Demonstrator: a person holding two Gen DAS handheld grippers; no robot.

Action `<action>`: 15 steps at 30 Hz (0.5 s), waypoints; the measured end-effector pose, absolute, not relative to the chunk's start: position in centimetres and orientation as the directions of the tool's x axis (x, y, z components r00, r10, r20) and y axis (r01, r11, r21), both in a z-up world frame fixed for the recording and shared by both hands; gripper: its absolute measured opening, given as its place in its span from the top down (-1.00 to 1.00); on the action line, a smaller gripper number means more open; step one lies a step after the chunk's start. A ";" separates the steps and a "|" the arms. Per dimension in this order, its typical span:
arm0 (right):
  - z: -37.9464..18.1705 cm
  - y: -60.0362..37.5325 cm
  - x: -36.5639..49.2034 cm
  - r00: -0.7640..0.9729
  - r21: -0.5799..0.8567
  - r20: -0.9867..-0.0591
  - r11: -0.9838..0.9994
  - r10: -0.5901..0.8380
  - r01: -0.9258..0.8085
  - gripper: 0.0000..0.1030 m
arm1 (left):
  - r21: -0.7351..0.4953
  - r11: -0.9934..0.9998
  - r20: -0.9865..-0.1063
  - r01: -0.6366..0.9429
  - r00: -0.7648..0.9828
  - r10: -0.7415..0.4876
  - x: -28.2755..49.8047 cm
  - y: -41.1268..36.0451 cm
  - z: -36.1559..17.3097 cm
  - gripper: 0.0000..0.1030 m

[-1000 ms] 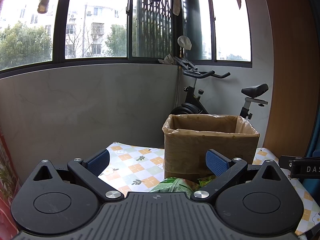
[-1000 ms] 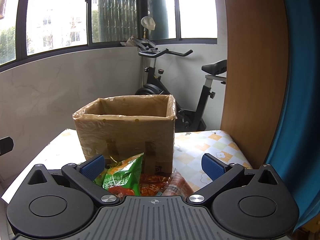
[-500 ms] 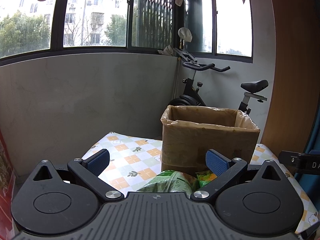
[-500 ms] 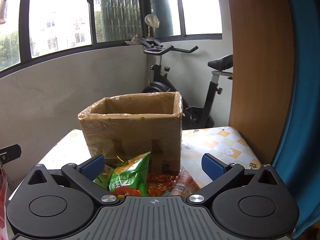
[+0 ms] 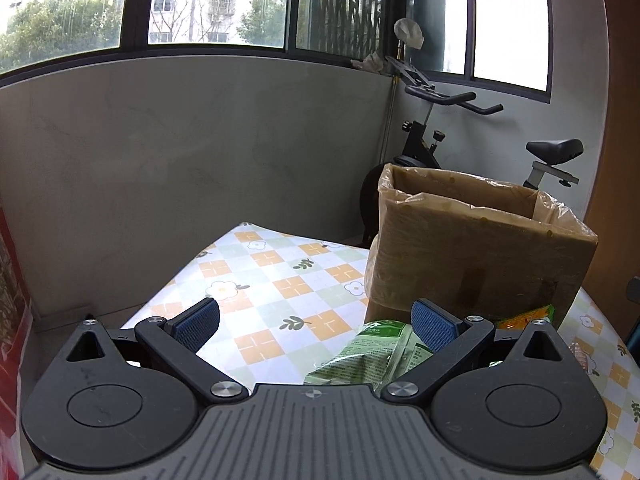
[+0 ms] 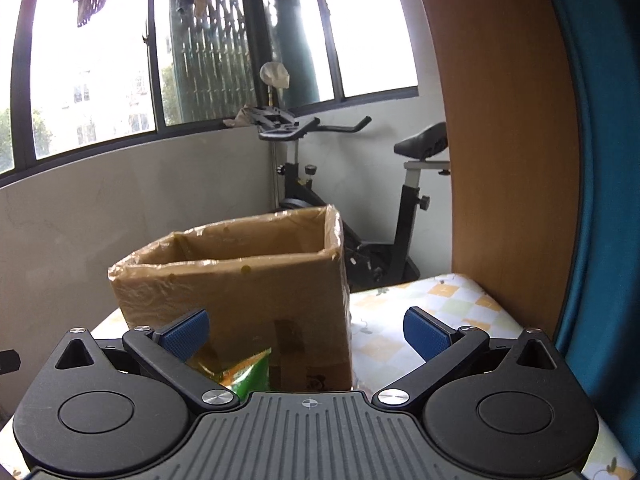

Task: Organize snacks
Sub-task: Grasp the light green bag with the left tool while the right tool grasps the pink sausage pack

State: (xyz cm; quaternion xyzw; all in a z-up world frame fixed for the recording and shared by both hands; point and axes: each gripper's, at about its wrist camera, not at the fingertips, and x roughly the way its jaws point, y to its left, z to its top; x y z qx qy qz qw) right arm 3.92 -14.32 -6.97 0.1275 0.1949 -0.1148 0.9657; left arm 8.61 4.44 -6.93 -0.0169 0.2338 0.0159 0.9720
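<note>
An open cardboard box (image 5: 480, 256) lined with clear plastic stands on the checked tablecloth (image 5: 280, 276). A pale green snack bag (image 5: 372, 356) lies in front of the box, partly under my left gripper (image 5: 316, 322), which is open and empty. Beside it peeks an orange-green packet (image 5: 528, 316). In the right wrist view the box (image 6: 240, 288) fills the middle, and a green packet (image 6: 248, 374) shows just below it. My right gripper (image 6: 306, 328) is open, with nothing between its fingers.
An exercise bike (image 6: 352, 216) stands behind the table by the grey wall. A wooden panel (image 6: 508, 140) and a blue curtain (image 6: 600, 200) close off the right side. The left half of the tablecloth (image 5: 248, 280) lies bare.
The left view has swung left and tilted down, so the box sits further right. The right gripper has moved closer to the box, hiding the red packets seen earlier.
</note>
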 end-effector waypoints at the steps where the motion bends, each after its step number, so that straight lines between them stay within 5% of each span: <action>1: -7.8 -14.3 4.1 0.890 0.197 -0.420 0.939 -0.178 0.281 -1.00 | -0.045 0.998 -0.470 -0.032 0.883 0.007 8.9 4.5 -7.5 -1.00; 9: -12.3 -13.0 4.5 0.869 0.131 -0.457 0.952 -0.190 0.278 -1.00 | -0.180 0.984 -0.645 0.012 0.754 -0.127 10.8 4.0 -14.1 -0.99; 15: -13.3 -14.1 5.1 0.869 0.171 -0.460 0.943 -0.181 0.287 -1.00 | -0.292 0.956 -0.653 -0.019 0.735 -0.185 12.8 4.5 -15.3 -0.99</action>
